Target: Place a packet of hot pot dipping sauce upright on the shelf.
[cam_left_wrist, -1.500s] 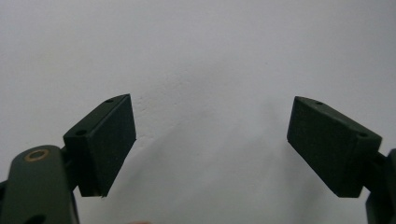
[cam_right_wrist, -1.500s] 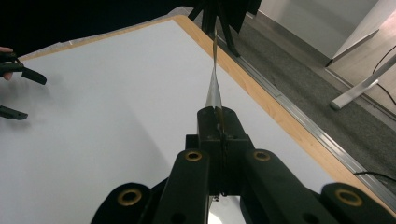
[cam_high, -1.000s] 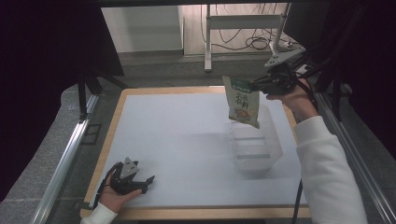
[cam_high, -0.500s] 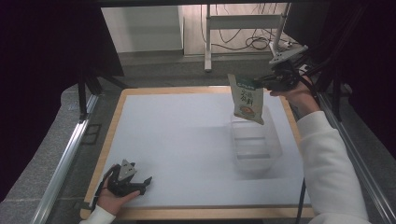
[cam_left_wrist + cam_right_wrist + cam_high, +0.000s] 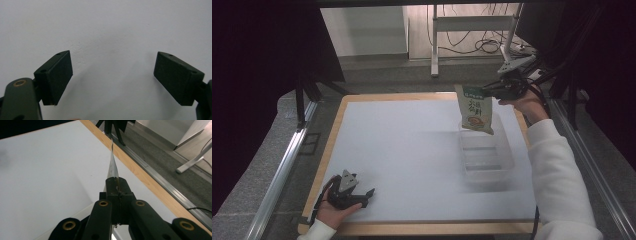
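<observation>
A flat pouch (image 5: 475, 110) with a green top and a printed picture hangs upright in the air over the far end of a clear plastic box (image 5: 486, 156). My right gripper (image 5: 490, 90) is shut on the pouch's top edge. In the right gripper view the pouch (image 5: 112, 165) shows edge-on, pinched between the closed jaws of my right gripper (image 5: 117, 185). My left gripper (image 5: 368, 194) rests on the white tabletop near the front left corner. It stands open, with nothing but bare white surface between the pads of my left gripper (image 5: 113, 75).
The white tabletop (image 5: 402, 145) has a wooden border (image 5: 325, 160). A metal rail (image 5: 282, 170) runs along the left side and another (image 5: 592, 165) along the right. Beyond the far edge stand a metal stand's legs (image 5: 434, 40) and loose cables (image 5: 472, 47).
My right gripper has carried the pouch down and a little toward the near side, closer over the clear box. The left gripper has stayed put.
</observation>
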Action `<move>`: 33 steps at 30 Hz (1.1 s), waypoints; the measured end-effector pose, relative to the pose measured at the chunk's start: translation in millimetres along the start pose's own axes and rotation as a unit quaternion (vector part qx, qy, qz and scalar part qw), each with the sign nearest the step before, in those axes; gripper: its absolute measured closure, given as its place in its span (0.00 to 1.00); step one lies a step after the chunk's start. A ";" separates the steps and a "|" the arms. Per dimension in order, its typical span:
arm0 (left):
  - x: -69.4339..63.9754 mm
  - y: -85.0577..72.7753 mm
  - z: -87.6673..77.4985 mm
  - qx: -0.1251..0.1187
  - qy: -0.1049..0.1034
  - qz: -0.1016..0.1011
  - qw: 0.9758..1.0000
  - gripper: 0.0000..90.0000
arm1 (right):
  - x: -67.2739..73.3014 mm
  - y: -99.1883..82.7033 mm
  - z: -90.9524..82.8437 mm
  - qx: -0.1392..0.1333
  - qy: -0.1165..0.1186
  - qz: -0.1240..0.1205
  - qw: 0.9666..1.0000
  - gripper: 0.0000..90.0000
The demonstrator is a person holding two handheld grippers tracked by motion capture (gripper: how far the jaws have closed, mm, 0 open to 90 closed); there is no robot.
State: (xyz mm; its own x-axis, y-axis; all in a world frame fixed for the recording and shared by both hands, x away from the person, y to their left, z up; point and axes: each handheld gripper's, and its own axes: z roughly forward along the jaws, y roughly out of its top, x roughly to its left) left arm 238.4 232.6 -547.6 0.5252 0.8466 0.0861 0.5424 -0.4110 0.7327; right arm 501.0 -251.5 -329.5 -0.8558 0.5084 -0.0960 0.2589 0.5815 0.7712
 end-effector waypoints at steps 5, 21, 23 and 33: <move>0.9 -1.3 -2.8 -0.005 0.001 -0.003 1.000 0.17 | -1.8 -7.7 7.0 0.001 -0.007 0.008 1.000 0.99; -2.1 4.4 -2.9 -0.018 -0.020 0.004 1.000 0.17 | 10.3 -15.2 -2.2 -0.021 -0.068 0.072 0.995 0.51; -2.0 5.1 -3.5 -0.020 -0.021 0.005 1.000 0.17 | 15.9 -12.7 -5.7 -0.031 -0.076 0.103 0.991 0.43; -2.4 8.1 -6.4 -0.035 -0.032 0.009 0.999 0.17 | 75.9 -13.3 -12.8 -0.045 -0.063 0.097 0.992 0.28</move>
State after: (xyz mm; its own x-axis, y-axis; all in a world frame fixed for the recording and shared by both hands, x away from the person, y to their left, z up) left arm 237.3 229.4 -537.6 0.5763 0.8152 0.0573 0.4872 -0.3990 0.7768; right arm 426.9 -228.7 -339.0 -0.7296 0.6838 -0.0148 0.3667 0.4093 0.8354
